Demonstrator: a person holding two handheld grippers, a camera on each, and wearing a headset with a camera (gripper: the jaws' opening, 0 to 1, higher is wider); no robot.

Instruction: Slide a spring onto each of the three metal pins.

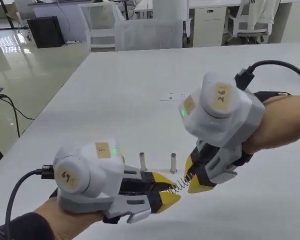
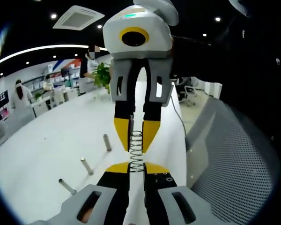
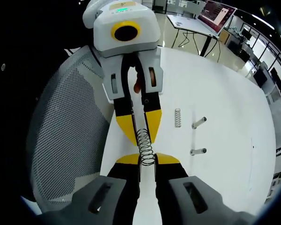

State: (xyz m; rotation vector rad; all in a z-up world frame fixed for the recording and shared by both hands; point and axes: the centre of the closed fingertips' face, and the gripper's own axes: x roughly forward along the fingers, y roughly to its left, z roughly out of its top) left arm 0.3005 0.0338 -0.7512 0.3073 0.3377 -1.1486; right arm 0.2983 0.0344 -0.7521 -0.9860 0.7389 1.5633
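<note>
White surface [image 1: 115, 95] in an open-plan office, chairs [image 1: 247, 22] beyond its far edge. Left claw [image 1: 171, 196] and right claw [image 1: 192, 184] each pinch one end of a spring [image 1: 179, 187], near the upright pins [image 1: 143, 161]. A second spring [image 3: 177, 117] lies flat on the surface.

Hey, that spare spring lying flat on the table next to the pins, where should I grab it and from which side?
Probably near one end, across the coils, coming down from above: the spare spring lies flat on the table, and that leaves its other end open for a pin.
</note>
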